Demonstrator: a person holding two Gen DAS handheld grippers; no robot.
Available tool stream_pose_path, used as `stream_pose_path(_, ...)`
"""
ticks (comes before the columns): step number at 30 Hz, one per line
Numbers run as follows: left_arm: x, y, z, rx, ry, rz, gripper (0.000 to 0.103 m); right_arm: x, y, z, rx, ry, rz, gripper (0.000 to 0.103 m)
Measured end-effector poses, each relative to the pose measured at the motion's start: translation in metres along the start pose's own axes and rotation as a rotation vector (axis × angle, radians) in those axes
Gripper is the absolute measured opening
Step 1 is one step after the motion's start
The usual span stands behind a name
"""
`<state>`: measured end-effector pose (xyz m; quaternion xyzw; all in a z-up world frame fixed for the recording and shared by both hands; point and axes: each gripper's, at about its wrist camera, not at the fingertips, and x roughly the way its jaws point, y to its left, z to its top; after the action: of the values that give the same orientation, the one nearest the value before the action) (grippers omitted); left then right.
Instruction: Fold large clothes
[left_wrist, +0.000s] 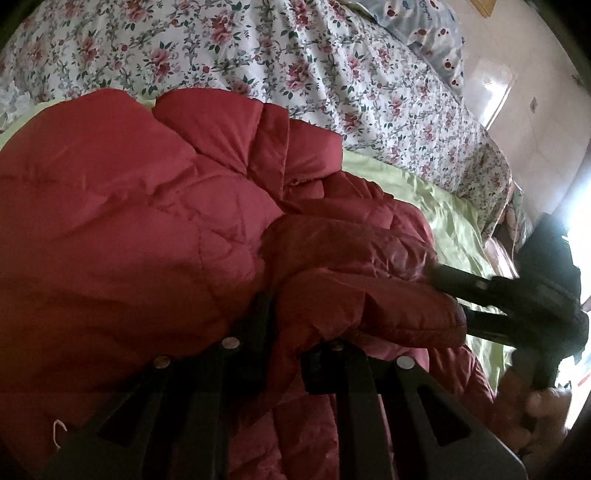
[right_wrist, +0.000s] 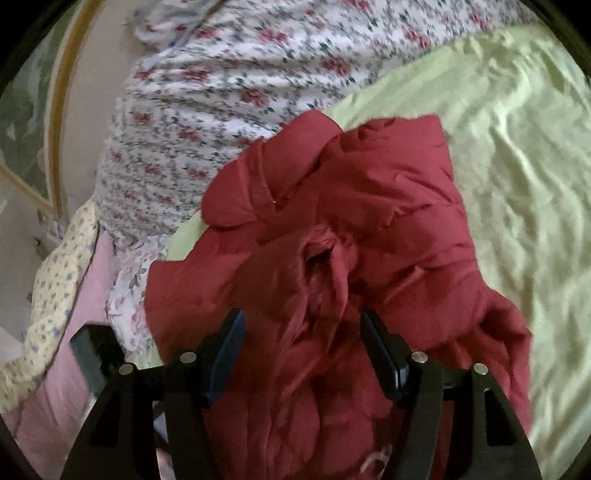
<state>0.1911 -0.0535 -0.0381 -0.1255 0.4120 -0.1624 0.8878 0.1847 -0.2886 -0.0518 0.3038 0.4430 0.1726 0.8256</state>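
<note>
So a red puffer jacket (left_wrist: 147, 206) is bunched up on a pale green sheet (left_wrist: 436, 206), which is spread over a bed covered with a floral quilt (left_wrist: 258, 55). A bulky fold of the padded fabric is clamped by the left gripper (left_wrist: 291, 332), with the red stuff bulging between both dark fingers and spilling over them, so it's clenched on the jacket, not loose. Over at the right edge of the left wrist view, the right gripper (left_wrist: 454, 295) can be seen with its black fingers pushed into the same jacket from the other side.

In the right wrist view, the right gripper (right_wrist: 301, 354) is seen with its blue-padded fingers (right_wrist: 229, 354) spread fairly wide, and a thick wad of the jacket (right_wrist: 332, 229) is packed in the gap between them. The pads are pressed against the fabric on both sides, so the jacket is counted as grasped here too. The far end of the jacket is seen crumpled on the green sheet (right_wrist: 517, 166), with the floral quilt (right_wrist: 192, 110) beyond it. A pink blanket (right_wrist: 55, 387) and a small-print cloth (right_wrist: 55, 280) are piled at the bed's left edge. A pillow with a cartoon print (left_wrist: 436, 33) is seen at the top of the left view.
</note>
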Motion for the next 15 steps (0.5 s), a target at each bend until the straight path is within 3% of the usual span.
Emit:
stream_pose_path(3, 0.000, 0.000, 0.000, 0.006, 0.007, -0.002, 0.013, 0.017, -0.005, 0.004, 0.036, 0.027, 0.035, 0.056)
stream_pose_path(4, 0.000, 0.000, 0.000, 0.007, 0.018, -0.004, 0.016, 0.021, -0.004, 0.003, 0.041, 0.039, 0.043, 0.035)
stream_pose_path(5, 0.001, 0.000, 0.001, 0.010, 0.029, -0.003, 0.018, 0.024, -0.003, 0.003, 0.042, 0.046, 0.047, 0.021)
stream_pose_path(8, -0.005, 0.000, 0.000, 0.027, 0.060, -0.015, 0.025, 0.019, 0.004, 0.001, 0.004, 0.010, 0.030, 0.011)
stream_pose_path(10, -0.014, 0.002, -0.004, 0.036, 0.072, -0.034, 0.031, 0.013, 0.007, 0.003, -0.009, -0.015, 0.026, 0.009)
stream_pose_path(12, -0.023, 0.003, -0.008, 0.043, 0.070, -0.044, 0.043, 0.006, 0.010, 0.004, -0.033, -0.042, 0.006, 0.009)
stream_pose_path(14, -0.036, 0.002, -0.011, 0.059, 0.050, -0.034, 0.061, 0.000, 0.015, 0.006, -0.060, -0.071, -0.023, 0.008)
stream_pose_path(15, -0.043, 0.003, -0.011, 0.066, 0.036, -0.029, 0.061, -0.004, 0.016, 0.006, -0.069, -0.084, -0.037, 0.008)
